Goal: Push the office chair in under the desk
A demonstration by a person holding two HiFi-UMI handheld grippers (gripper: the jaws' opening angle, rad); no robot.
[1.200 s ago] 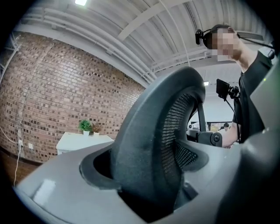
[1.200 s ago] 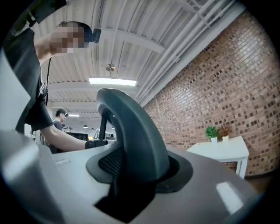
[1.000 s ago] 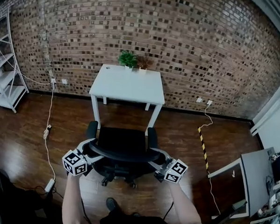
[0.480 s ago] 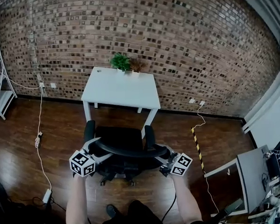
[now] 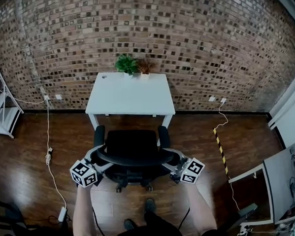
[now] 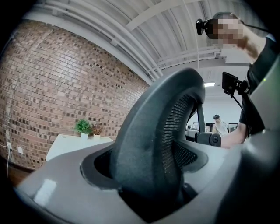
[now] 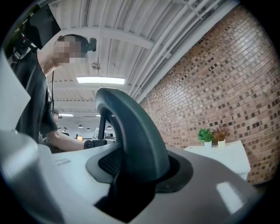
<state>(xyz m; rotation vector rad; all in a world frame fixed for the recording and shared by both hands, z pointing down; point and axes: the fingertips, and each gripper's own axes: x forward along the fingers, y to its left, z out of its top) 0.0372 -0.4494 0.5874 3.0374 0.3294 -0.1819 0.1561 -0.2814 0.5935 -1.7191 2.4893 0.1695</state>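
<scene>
Against the brick wall (image 5: 193, 48) in the head view stands a white desk (image 5: 131, 93), and the black office chair (image 5: 131, 143) sits on the wood floor just in front of it, with the left gripper (image 5: 101, 158) and right gripper (image 5: 168, 162) at opposite ends of its curved backrest (image 5: 132, 159). Left gripper view: the jaws are spread wide and clamp the backrest's thick mesh-lined edge. Right gripper view: the jaws pinch the backrest's slimmer rim, with the desk and two potted plants (image 7: 204, 134) beyond.

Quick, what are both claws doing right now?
Left claw: closed on the chair backrest.
Right claw: closed on the chair backrest too.
</scene>
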